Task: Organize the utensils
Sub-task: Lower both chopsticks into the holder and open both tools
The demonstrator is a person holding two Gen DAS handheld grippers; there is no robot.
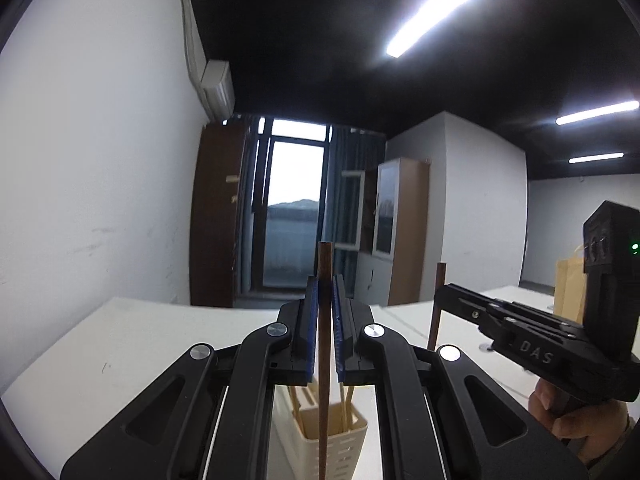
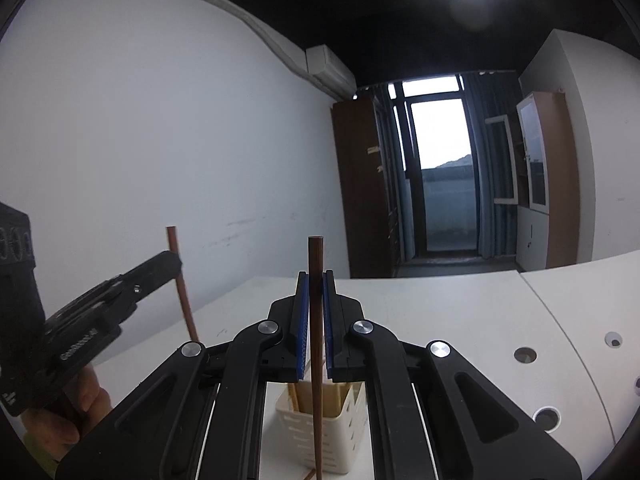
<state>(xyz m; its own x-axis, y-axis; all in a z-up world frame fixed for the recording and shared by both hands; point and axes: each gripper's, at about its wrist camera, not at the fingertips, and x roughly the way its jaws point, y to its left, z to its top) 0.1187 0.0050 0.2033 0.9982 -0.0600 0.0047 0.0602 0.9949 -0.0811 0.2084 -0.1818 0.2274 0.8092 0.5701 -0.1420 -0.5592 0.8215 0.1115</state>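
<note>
My left gripper (image 1: pixel 325 280) is shut on a dark brown chopstick (image 1: pixel 323 360) that stands upright between its blue pads. Below it stands a cream slotted utensil holder (image 1: pixel 320 440) with several pale chopsticks inside. My right gripper (image 2: pixel 314 276) is shut on a second dark brown chopstick (image 2: pixel 316 360), also upright, above the same holder (image 2: pixel 324 436). The right gripper shows in the left wrist view (image 1: pixel 444 292) with its chopstick (image 1: pixel 434 320). The left gripper shows in the right wrist view (image 2: pixel 172 260) with its chopstick (image 2: pixel 182 292).
A white table (image 2: pixel 460 320) with round cable holes (image 2: pixel 525 355) runs to the right. A white wall (image 2: pixel 160 140) stands at the left. A paper bag (image 1: pixel 568 288) stands on the far table. Cabinets and a balcony door (image 2: pixel 444 176) are at the back.
</note>
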